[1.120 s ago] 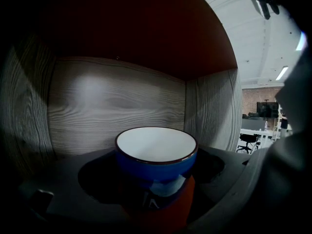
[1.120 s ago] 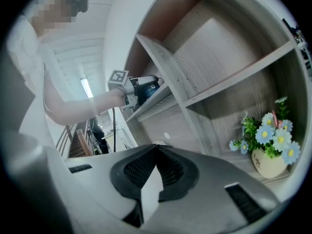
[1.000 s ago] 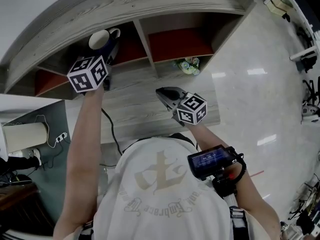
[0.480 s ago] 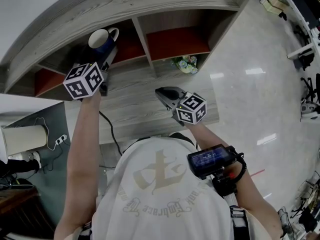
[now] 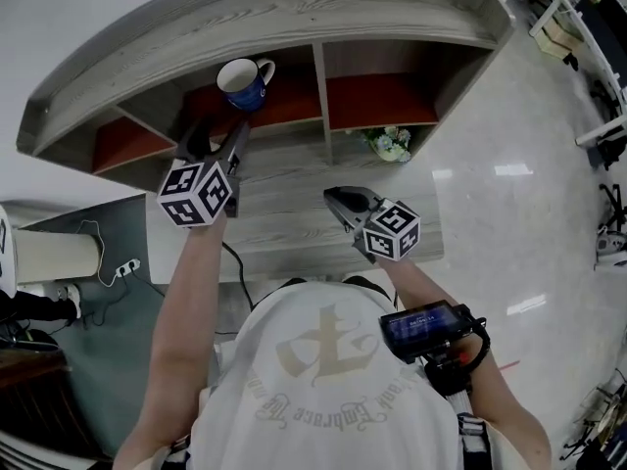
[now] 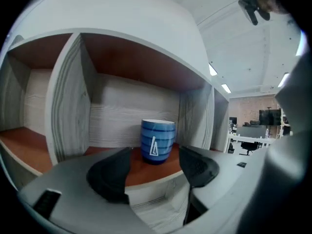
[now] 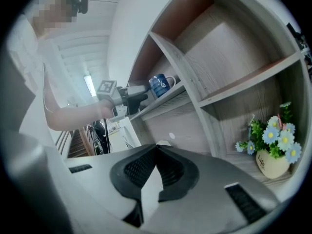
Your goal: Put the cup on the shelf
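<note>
A blue striped cup (image 5: pixel 245 83) with a white inside stands upright on the red floor of the shelf's (image 5: pixel 294 18) upper middle compartment. My left gripper (image 5: pixel 217 137) sits just in front of that compartment, drawn back from the cup (image 6: pixel 157 141). Its jaws are open and have just been closing, with nothing between the pads (image 6: pixel 112 172). The cup stands beyond the tips. My right gripper (image 5: pixel 333 200) hangs lower, before the shelf's front, shut and empty (image 7: pixel 157 146). In the right gripper view the cup (image 7: pixel 161 85) and the left gripper (image 7: pixel 129 97) show up on the shelf board.
A small pot of flowers (image 5: pixel 390 143) stands in the lower right compartment (image 7: pixel 273 150). An upright divider (image 6: pixel 68 101) walls the cup's compartment on the left. Glossy floor (image 5: pixel 509 194) with desks lies to the right; a white unit and cables (image 5: pixel 88 253) sit at the left.
My left gripper has pulled back from the cup toward the person, and the cup stays on the shelf. The right gripper has kept still.
</note>
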`<state>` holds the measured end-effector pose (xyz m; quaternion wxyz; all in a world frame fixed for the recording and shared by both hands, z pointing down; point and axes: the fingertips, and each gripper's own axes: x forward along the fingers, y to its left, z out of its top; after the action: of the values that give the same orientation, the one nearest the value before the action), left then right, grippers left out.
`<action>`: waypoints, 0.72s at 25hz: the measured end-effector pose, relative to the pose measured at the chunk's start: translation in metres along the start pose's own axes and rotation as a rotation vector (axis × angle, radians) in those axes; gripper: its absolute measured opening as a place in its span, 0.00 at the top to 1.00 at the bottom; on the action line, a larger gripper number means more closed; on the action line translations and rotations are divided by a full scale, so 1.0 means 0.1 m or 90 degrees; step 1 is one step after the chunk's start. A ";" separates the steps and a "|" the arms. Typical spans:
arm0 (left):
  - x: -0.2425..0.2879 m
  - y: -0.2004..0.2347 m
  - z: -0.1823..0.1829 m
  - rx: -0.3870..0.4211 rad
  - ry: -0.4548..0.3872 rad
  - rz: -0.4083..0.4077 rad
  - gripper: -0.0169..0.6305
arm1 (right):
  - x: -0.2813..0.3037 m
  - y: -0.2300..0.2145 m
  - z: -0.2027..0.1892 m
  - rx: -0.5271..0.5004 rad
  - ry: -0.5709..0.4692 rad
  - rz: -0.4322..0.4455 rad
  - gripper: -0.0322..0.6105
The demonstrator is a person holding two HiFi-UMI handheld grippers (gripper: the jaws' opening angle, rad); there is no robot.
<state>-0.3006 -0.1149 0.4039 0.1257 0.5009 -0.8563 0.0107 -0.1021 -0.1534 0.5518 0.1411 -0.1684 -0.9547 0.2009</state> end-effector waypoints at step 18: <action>-0.94 -0.18 -1.19 -0.062 0.032 -0.019 0.97 | 0.04 0.23 0.28 -0.070 -0.034 0.002 0.94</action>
<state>-0.2167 -0.0268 0.4958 0.1717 0.5065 -0.8448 -0.0199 -0.1090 -0.1411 0.5177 0.1060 -0.1717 -0.9674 0.1528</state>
